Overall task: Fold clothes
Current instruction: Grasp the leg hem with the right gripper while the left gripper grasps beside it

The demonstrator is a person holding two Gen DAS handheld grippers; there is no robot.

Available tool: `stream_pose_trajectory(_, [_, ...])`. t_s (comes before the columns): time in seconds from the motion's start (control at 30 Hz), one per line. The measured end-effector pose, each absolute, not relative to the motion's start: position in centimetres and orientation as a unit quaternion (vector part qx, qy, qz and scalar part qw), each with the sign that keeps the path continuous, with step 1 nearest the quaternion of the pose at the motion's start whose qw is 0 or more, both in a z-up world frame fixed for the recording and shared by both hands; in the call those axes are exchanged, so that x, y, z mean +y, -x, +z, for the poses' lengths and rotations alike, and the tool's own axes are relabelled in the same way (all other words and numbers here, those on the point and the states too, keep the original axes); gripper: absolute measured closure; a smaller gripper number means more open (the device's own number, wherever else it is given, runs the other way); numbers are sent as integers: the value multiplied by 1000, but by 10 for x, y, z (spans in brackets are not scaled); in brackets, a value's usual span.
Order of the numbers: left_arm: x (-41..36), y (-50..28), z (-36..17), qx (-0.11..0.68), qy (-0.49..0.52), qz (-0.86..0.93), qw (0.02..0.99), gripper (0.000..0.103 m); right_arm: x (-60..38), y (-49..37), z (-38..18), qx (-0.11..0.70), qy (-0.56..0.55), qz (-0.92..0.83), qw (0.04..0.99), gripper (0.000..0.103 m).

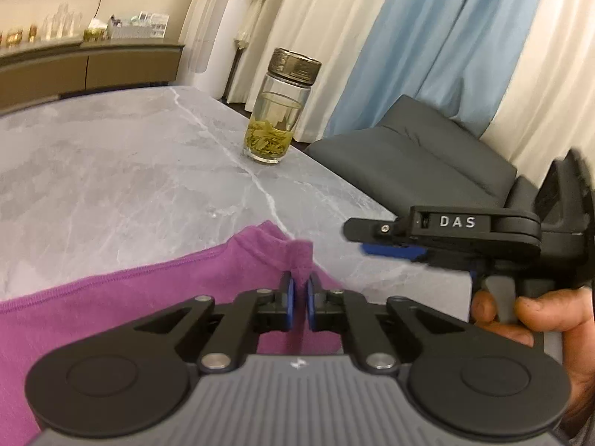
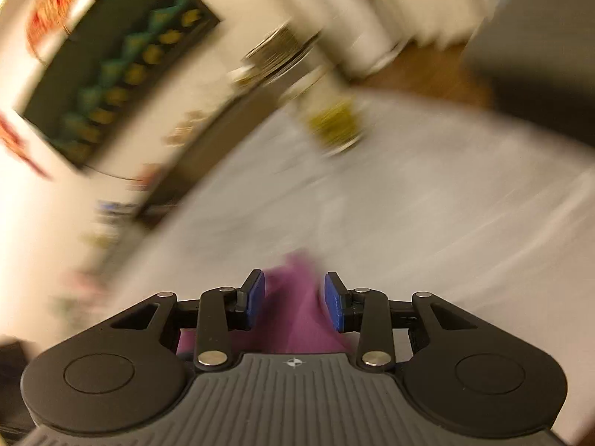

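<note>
The left gripper is clamped on a corner of the purple garment, which lies on the marble table. The right gripper stands apart, cloth between its pads; it should close firmly before lifting, clear of the jar

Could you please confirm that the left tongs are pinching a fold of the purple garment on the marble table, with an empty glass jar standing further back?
Not quite: the glass jar is not empty. The left wrist view shows it holding pale liquid with yellow-green leaves at the bottom. The rest holds: the left tongs are closed on a fold of the purple garment, which lies on the marble table.
</note>
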State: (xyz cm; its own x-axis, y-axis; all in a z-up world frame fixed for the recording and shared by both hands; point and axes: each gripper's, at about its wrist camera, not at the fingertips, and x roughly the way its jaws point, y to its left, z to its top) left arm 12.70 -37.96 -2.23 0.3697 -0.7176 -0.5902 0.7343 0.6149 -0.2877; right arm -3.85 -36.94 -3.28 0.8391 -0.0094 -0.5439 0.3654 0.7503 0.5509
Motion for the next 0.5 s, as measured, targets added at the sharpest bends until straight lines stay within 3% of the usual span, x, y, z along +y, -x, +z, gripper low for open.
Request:
stream_pose_trajectory(0.03, [-382, -124, -22, 340, -21, -432, 835, 99, -366, 40, -29, 262, -307, -122, 907, 65])
stream_pose_trajectory(0.17, [-394, -104, -18, 292, -72, -434, 849, 99, -371, 32, -34, 243, -397, -15, 885, 64])
stream_pose_trajectory(0.2, [-399, -97, -16, 278, -89, -440, 849, 99, -374, 27, -38, 249, -423, 4, 871, 58])
stream_pose_trajectory(0.27, [-409, -83, -20, 253, -139, -442, 849, 99, -380, 17, -48, 259, -472, 40, 842, 32])
stream_pose_trajectory(0.3, [-412, -77, -22, 243, -158, -441, 849, 99, -380, 13, -51, 272, -474, 42, 836, 31])
stream_pose_trajectory(0.4, [-416, -70, -29, 229, -177, -441, 849, 99, -375, 1, -61, 319, -456, 32, 830, 40])
stream_pose_trajectory(0.43, [-417, -69, -31, 229, -180, -443, 848, 99, -373, -1, -62, 328, -445, 32, 833, 54])
stream_pose_trajectory(0.5, [-415, -65, -34, 230, -190, -444, 845, 96, -369, -4, -63, 335, -426, 34, 840, 67])
